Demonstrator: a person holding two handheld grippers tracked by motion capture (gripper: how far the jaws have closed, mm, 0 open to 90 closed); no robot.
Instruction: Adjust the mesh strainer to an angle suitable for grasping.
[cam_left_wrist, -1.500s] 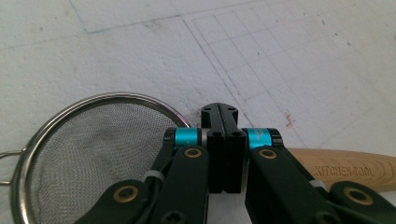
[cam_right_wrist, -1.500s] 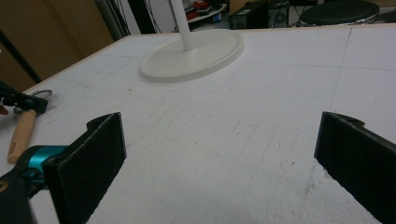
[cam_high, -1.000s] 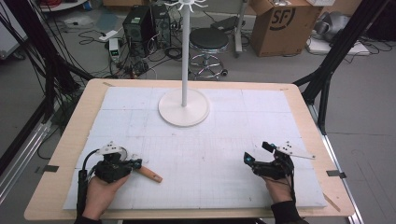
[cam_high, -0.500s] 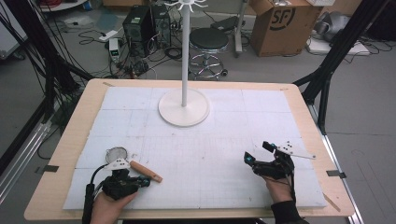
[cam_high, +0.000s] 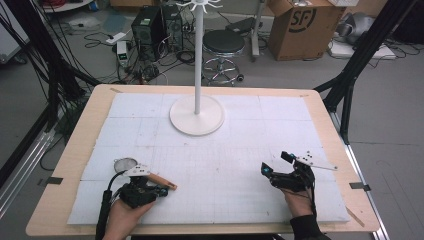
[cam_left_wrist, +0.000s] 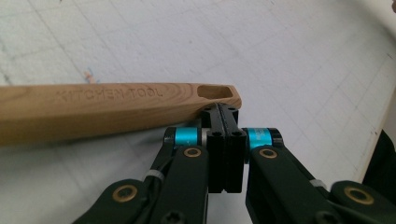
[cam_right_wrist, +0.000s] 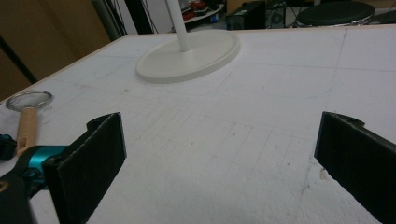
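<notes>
Wooden handle (cam_left_wrist: 112, 105): is being seen lying flat on the mat (cam_high: 240, 150), at 7 o'clock from the stand; "KITCHEN TOOL" is stamped on it.
Strainer ring (cam_high: 125, 164): is lying at the handle's 10 o'clock end.
Left gripper (cam_left_wrist: 225, 112): jaws are being held together, tips touching the handle's slotted end, nothing clamped.
Right gripper (cam_high: 276, 165): jaws are being held wide apart, at 5 o'clock from the stand.
Stand (cam_high: 197, 115): is standing upright, well apart from both.

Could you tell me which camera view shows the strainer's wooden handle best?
The left gripper view: the wooden handle lies close up, its lettering and hanging slot readable. The high view shows it small beside the left gripper; the right gripper view shows it foreshortened at the frame's left edge.
</notes>
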